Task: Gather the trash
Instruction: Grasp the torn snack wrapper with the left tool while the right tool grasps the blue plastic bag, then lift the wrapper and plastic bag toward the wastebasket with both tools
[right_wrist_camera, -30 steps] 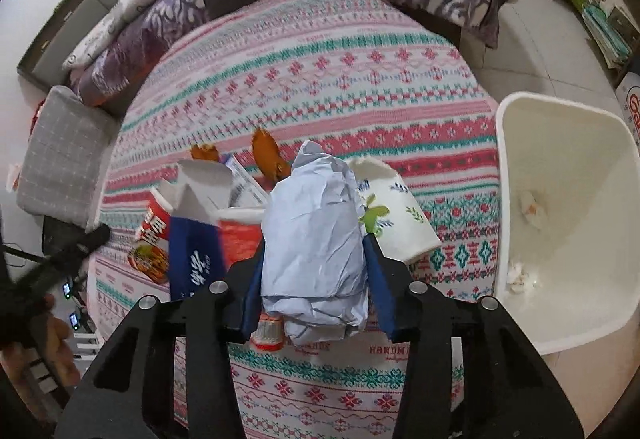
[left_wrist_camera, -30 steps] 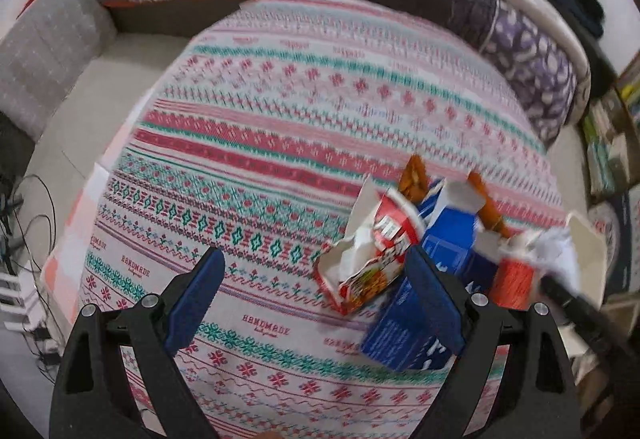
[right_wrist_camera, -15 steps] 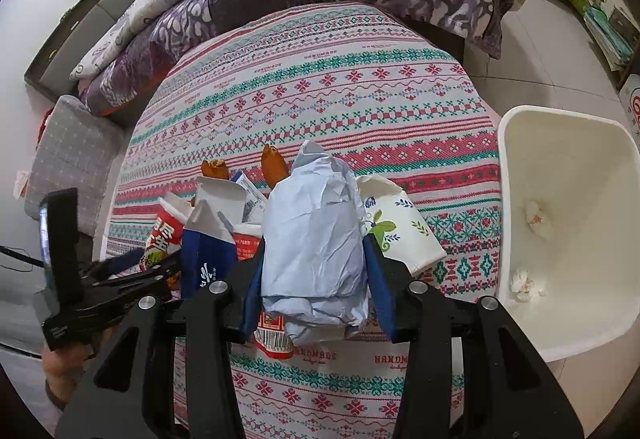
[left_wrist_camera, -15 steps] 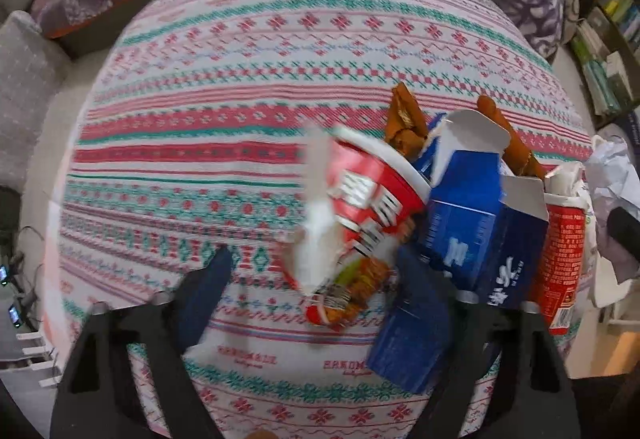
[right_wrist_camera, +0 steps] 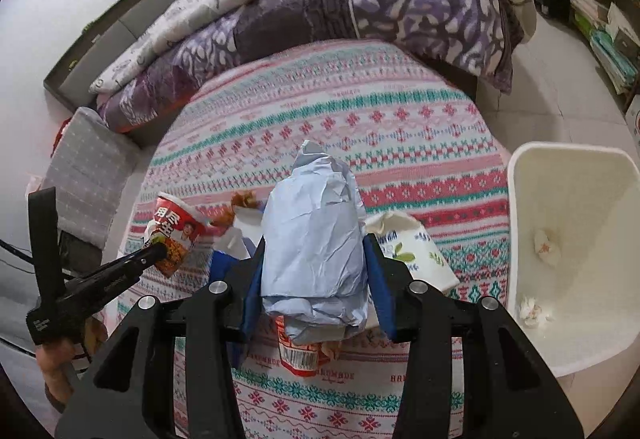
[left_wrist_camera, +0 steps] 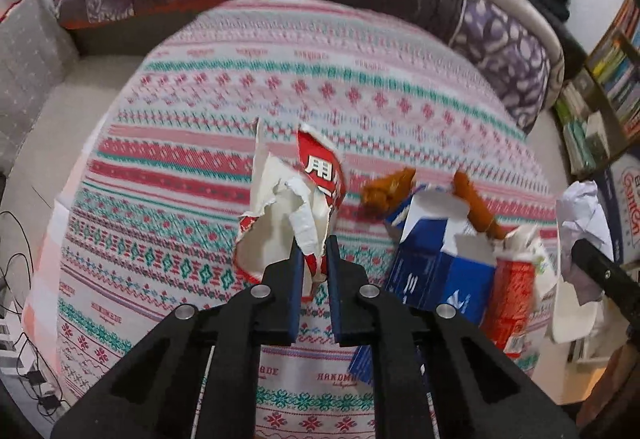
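Right wrist view alone shows the white bin (right_wrist_camera: 576, 271) at three o'clock with tissue scraps inside, and the right gripper (right_wrist_camera: 314, 267) clamped on a crumpled blue paper wad (right_wrist_camera: 316, 235). Left wrist view alone shows the left gripper (left_wrist_camera: 314, 259), its jaws just closed, pinching the torn red noodle cup (left_wrist_camera: 292, 207), which sticks up toward twelve o'clock from the fingertips. At three o'clock of it on the patterned blanket (left_wrist_camera: 224, 111) stands a blue carton (left_wrist_camera: 432, 271).
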`<state>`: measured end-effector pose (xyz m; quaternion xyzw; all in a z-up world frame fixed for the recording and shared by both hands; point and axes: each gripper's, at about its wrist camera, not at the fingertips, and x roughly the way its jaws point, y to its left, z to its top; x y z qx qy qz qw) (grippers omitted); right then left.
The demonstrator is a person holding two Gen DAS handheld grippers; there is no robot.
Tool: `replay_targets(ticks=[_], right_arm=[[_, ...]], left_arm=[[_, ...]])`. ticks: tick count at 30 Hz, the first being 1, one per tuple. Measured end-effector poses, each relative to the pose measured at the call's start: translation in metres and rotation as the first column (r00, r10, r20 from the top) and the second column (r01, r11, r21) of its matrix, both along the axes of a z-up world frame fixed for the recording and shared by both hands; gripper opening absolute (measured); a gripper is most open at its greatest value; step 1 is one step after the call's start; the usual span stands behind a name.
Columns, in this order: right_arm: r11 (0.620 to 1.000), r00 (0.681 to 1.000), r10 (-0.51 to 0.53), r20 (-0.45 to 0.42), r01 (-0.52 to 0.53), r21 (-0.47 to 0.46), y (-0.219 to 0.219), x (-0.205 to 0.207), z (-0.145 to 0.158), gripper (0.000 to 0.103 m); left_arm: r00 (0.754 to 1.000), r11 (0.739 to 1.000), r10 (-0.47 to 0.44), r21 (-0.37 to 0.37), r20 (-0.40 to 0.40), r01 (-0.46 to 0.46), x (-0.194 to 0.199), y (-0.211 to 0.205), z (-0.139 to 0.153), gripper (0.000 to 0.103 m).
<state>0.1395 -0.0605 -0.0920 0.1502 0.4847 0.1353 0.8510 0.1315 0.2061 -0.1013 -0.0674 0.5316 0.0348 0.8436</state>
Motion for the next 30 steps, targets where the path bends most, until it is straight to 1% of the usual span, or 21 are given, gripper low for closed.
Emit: replay_targets(ticks=[3, 4, 9, 17, 22, 25, 30], right_arm=[[1.0, 0.999, -0.007, 0.053, 0.007, -0.004, 0.001, -0.003, 0.009, 0.043], [1.0, 0.997, -0.008, 0.075, 0.009, -0.005, 0.001, -0.004, 0.012, 0.043], [1.0, 0.987, -0.015, 0.158, 0.017, -0.009, -0.001, -0.009, 0.026, 0.043], [0.999, 0.969, -0.037, 0.245, 0.041, -0.011, -0.008, -0.016, 0.041, 0.043], [0.997, 0.958, -0.049, 0.284, 0.063, -0.043, -0.014, -0.021, 0.045, 0.043], [0.995, 0.952, -0.061, 0.3, 0.081, -0.056, -0.021, -0.023, 0.049, 0.043], [0.991, 0.943, -0.089, 0.32, 0.116, -0.066, -0.035, -0.027, 0.052, 0.043]], left_arm=[[0.998, 1.0, 0.016, 0.005, 0.059, -0.016, -0.001, -0.002, 0.013, 0.011], [0.996, 1.0, 0.021, 0.015, 0.088, -0.022, -0.003, -0.004, 0.02, 0.011], [0.983, 0.998, 0.033, 0.039, 0.18, -0.04, -0.005, -0.01, 0.043, 0.01], [0.95, 0.993, 0.027, 0.101, 0.312, -0.061, -0.011, -0.032, 0.074, 0.01], [0.925, 0.988, 0.0, 0.143, 0.379, -0.059, -0.016, -0.055, 0.089, 0.01], [0.914, 0.986, -0.014, 0.158, 0.406, -0.055, -0.019, -0.067, 0.095, 0.01], [0.908, 0.985, -0.033, 0.166, 0.417, -0.04, -0.019, -0.088, 0.095, 0.01]])
